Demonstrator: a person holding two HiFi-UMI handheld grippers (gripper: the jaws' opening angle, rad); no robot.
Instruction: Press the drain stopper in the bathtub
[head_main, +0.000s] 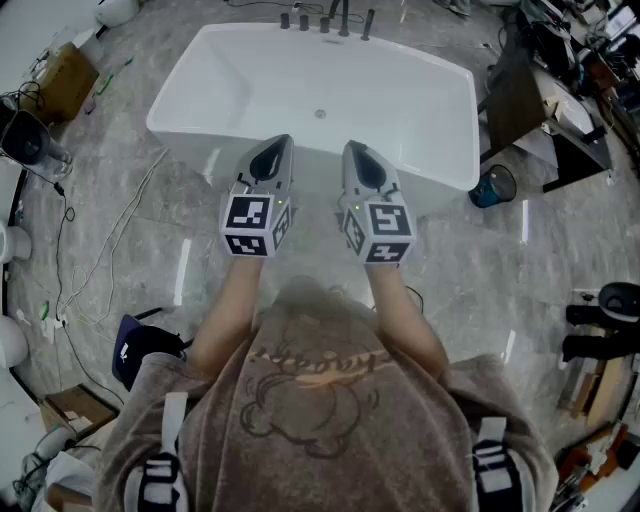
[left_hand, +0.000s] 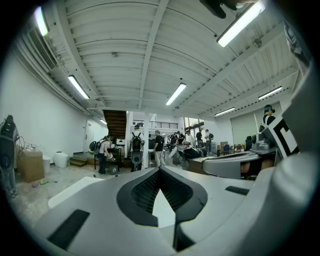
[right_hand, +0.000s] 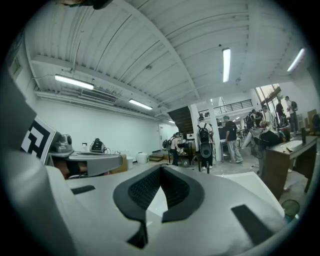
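Note:
The white bathtub (head_main: 420, 100) stands on the grey marble floor in the upper part of the head view. Its small round drain stopper (head_main: 321, 114) sits on the tub floor, near the middle. My left gripper (head_main: 284, 140) and right gripper (head_main: 350, 145) are held side by side above the tub's near rim, pointing toward it and well short of the stopper. In the left gripper view the left gripper (left_hand: 159, 169) has its tips meeting with nothing between them. The right gripper (right_hand: 161, 167) looks the same in its own view. Both gripper views look level across the room, and neither shows the stopper.
Dark tap fittings (head_main: 325, 20) line the tub's far rim. A blue bin (head_main: 493, 186) and a dark desk (head_main: 520, 90) stand to the right. A cardboard box (head_main: 65, 75) and loose cables (head_main: 110, 240) lie on the left. Several people (left_hand: 135, 145) stand far across the room.

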